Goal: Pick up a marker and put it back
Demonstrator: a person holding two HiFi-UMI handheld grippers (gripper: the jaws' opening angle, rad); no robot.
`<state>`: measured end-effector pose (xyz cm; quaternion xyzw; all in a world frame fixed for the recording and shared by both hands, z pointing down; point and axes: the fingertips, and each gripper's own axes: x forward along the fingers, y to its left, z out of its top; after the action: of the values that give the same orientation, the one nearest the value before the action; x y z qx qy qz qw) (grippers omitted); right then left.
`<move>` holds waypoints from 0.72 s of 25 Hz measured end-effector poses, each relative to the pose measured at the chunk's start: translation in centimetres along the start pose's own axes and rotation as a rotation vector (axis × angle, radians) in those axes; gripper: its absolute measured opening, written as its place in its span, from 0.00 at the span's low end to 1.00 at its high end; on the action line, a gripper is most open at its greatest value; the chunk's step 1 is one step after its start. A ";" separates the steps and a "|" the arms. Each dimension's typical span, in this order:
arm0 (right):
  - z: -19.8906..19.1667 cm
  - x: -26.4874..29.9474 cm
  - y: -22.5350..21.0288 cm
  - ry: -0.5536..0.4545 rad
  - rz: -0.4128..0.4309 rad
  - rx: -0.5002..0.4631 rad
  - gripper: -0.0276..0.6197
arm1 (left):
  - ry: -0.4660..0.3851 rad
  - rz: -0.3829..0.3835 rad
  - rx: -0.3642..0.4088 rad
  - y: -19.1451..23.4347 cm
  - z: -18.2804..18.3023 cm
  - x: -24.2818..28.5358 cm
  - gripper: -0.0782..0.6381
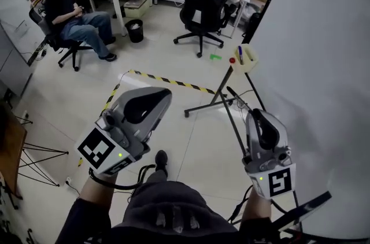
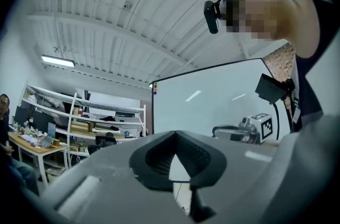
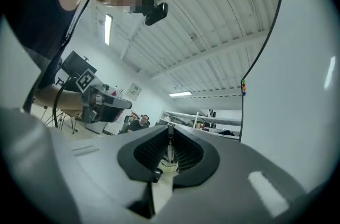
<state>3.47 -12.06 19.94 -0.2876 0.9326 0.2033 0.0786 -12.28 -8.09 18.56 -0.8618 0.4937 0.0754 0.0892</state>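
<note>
While jaws of left gripper (image 1: 162, 97) and right gripper (image 1: 255, 115) are closed and empty, marker (image 1: 240, 54) stands roughly upright in holder (image 1: 250, 61) beyond, nearer the right gripper.

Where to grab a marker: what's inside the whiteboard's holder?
A blue marker sticks up from the holder; its lower part and anything else inside are hidden by the holder's wall.

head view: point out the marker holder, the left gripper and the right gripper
marker holder (image 1: 248, 62), head view, its pale front wall
left gripper (image 1: 163, 93), head view, where its closed fingertips meet
right gripper (image 1: 256, 114), head view, where its closed fingertips meet
</note>
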 end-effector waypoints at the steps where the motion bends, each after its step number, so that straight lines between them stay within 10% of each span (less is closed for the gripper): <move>1: 0.6 -0.6 0.5 0.002 0.015 -0.004 0.09 | 0.003 0.001 0.000 -0.8 0.6 -0.8 0.12; 18: 10.5 -5.2 18.9 0.048 0.036 -0.025 0.09 | 0.037 -0.032 -0.049 -7.2 3.2 -21.7 0.12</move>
<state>-2.72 9.20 18.16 -0.2765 0.9366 0.2095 0.0490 -17.09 14.34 20.72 -0.8727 0.4794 0.0700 0.0603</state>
